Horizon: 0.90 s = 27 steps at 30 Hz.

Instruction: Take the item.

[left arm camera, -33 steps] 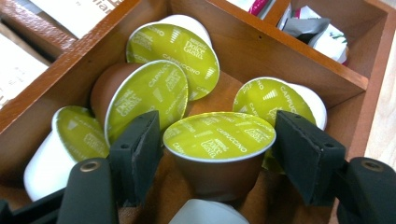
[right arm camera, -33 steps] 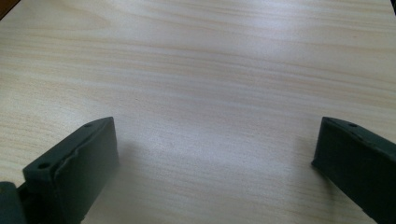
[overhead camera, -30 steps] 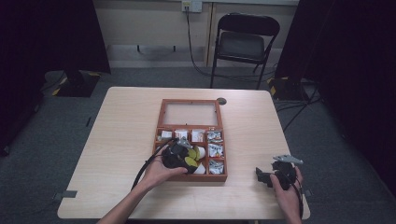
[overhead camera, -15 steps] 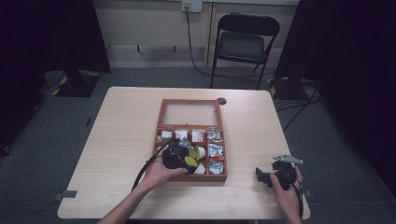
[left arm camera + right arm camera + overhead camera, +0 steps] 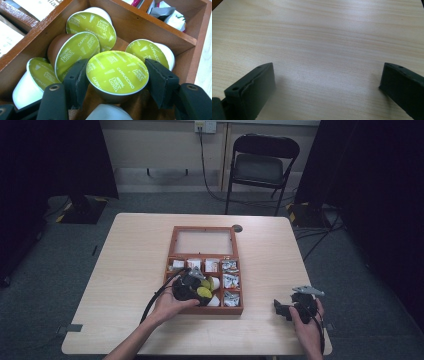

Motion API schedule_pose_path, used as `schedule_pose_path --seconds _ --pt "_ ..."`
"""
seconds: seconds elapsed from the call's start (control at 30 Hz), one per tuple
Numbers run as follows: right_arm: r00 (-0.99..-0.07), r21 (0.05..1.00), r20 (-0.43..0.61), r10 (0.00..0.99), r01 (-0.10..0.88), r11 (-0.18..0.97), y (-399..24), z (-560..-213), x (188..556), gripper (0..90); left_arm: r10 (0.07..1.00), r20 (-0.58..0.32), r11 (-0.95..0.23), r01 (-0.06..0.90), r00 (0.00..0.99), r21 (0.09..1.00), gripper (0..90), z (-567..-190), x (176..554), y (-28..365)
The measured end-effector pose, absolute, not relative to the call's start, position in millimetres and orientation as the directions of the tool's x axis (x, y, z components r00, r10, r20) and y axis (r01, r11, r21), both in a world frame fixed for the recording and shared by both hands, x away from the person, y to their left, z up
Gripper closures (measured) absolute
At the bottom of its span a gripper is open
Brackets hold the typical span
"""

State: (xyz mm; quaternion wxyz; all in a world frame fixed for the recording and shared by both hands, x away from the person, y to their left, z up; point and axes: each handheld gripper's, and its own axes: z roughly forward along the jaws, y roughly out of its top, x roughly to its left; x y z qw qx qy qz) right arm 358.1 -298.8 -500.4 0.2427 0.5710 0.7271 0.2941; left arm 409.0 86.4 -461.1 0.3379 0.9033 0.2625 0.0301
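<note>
A wooden compartment box (image 5: 171,251) lies open on the table, its glass lid folded back. My left gripper (image 5: 202,292) reaches into the front middle compartment, which holds several green-lidded coffee capsules. In the left gripper view, my left gripper (image 5: 116,78) is shut on one capsule (image 5: 117,71), with a pad against each side of its rim. Other capsules (image 5: 77,51) lean around it against the box wall (image 5: 150,23). My right gripper (image 5: 281,309) rests near the table's front right corner. In the right gripper view, the right gripper (image 5: 327,82) is open over bare wood.
Neighbouring compartments hold white sachets (image 5: 194,265) and silver packets (image 5: 230,281). A small dark disc (image 5: 236,228) lies behind the box. A folding chair (image 5: 260,167) stands beyond the light wooden table (image 5: 125,270).
</note>
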Motion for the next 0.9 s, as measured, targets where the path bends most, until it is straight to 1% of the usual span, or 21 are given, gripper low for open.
schedule_pose_path --seconds 0.33,0.43,0.6,0.7,0.9 --pt "-0.23 0.705 -0.017 0.973 0.688 0.175 -298.8 -500.4 358.1 0.0 0.506 -0.124 -0.616 0.459 0.853 0.64 38.0 -460.1 408.8 89.6" --pt "-0.23 0.705 -0.017 0.973 0.687 0.175 -298.8 -500.4 358.1 0.0 0.504 -0.153 -0.589 0.468 0.85 0.659 38.0 -458.3 409.5 91.9" --pt "-0.23 0.705 -0.017 0.973 0.688 0.175 -298.8 -500.4 358.1 0.0 0.527 -0.132 -0.574 0.466 0.839 0.673 38.0 -450.1 407.3 94.7" --pt "-0.23 0.705 -0.017 0.973 0.688 0.175 -298.8 -500.4 358.1 0.0 0.523 -0.139 -0.564 0.464 0.841 0.683 38.0 -447.0 405.9 95.1" --pt "-0.23 0.705 -0.017 0.973 0.687 0.175 -298.8 -500.4 358.1 0.0 0.524 -0.125 -0.557 0.451 0.842 0.697 38.0 -441.6 404.5 97.2"
